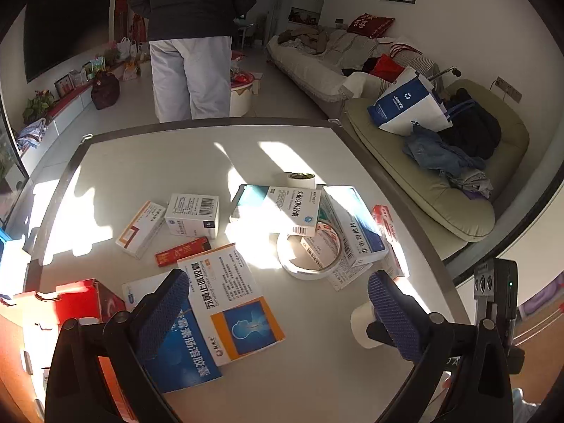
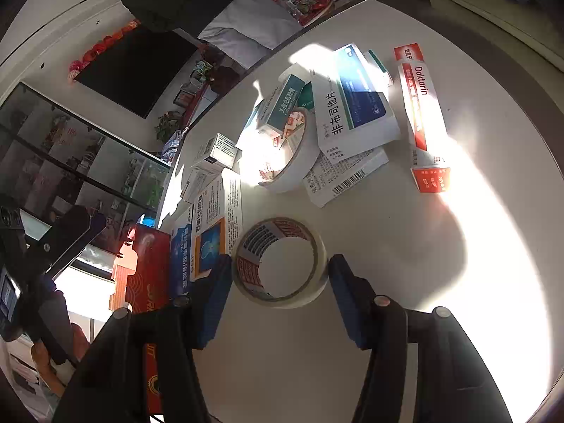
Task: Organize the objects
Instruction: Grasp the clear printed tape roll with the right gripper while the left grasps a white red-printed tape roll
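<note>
Straddling the small roll of pale translucent tape with a red-printed core (image 2: 280,261), the right gripper (image 2: 280,275) is standing with its blue-padded fingers (image 2: 216,299) on either side of the roll, which is lying flat on the white round-cornered table (image 2: 405,264). The jaws are about half spread; the left pad is appearing to touch the roll's outer wall, while a thin gap is showing at the right pad, so the grip is not yet looking firm. The left gripper (image 1: 278,313) is hovering open and empty above the orange, white and blue medicine box (image 1: 232,303) at the near edge of the table, just beside a red cardboard carton (image 1: 75,299). Farther across the table, a larger roll of white tape (image 2: 289,155) is lying among a heap of white and blue medicine boxes (image 2: 352,105), with a long red and white Daktarin box (image 2: 421,116) lying apart at the right. For a clean pickup, the operator should be centring the small roll between the pads, closing squarely across its widest part, and lifting straight up, since an off-centre squeeze is likely to make the round wall slip out sideways.
</note>
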Tool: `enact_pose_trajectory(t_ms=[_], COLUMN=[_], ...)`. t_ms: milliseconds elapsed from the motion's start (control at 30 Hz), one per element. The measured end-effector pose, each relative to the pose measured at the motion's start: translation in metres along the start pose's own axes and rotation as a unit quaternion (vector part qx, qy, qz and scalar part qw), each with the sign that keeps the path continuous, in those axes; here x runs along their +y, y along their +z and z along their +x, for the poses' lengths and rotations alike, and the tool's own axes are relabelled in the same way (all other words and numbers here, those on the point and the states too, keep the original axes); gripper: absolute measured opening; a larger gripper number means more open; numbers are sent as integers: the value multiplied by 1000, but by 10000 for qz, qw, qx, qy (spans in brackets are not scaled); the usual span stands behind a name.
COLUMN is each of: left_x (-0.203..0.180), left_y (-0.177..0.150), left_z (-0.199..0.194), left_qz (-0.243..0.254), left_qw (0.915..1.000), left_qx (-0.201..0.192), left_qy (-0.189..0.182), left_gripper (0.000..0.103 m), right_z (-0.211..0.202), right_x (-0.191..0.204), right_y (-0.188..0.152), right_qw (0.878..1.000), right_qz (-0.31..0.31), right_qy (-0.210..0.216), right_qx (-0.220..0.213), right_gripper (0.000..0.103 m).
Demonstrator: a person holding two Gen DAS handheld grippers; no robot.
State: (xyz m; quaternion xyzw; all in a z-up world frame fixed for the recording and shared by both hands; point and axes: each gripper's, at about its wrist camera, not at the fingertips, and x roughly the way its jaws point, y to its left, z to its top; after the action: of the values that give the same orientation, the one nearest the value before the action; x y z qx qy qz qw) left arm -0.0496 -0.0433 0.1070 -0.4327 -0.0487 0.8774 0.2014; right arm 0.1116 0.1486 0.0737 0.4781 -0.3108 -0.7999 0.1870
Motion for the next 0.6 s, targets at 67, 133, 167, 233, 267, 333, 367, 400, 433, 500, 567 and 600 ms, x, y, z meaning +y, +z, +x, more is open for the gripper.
enact_pose_trajectory(t_ms=[67,133,167,233,267,333,367,400,433,500,567,600], left_x=[3,3,0,-17,-29,-57,-70,-81,-92,-111,-124,-126], left_y=[20,28,28,23,18,5,-2,-10,-16,-27,-35,-37], left_z=[37,72,87,106,110,113,115,117,120,125,132,135], left_qz=[-658,-1175,-1239,-868,-432,554,997,1393,1740,2373,2826,2916], left_qw=[9953,9855,9830,9880,9923,9934,9901,9850,9792,9652,9528,9500], left_qx=[401,854,1034,1190,1155,948,850,769,689,493,334,352], left_qy=[-586,-878,-879,-472,-133,333,510,662,781,980,1062,1060], left_gripper=[103,103,103,103,103,103,103,103,103,103,102,99], right_z=[-15,-27,-31,-39,-41,-47,-49,-52,-52,-53,-53,-54], right_x=[-10,-21,-26,-35,-39,-50,-55,-60,-64,-69,-71,-72], right_y=[-7,-12,-14,-17,-17,-17,-18,-19,-20,-21,-23,-24], right_qw=[9996,9987,9981,9974,9970,9961,9955,9949,9944,9937,9935,9933], right_qz=[204,389,465,563,604,697,755,804,853,918,942,955], right_qy=[163,311,362,426,449,497,514,536,551,571,569,566], right_qx=[-74,-138,-157,-175,-189,-225,-255,-272,-286,-296,-303,-311], right_gripper=[56,56,56,56,56,56,56,56,56,56,56,56])
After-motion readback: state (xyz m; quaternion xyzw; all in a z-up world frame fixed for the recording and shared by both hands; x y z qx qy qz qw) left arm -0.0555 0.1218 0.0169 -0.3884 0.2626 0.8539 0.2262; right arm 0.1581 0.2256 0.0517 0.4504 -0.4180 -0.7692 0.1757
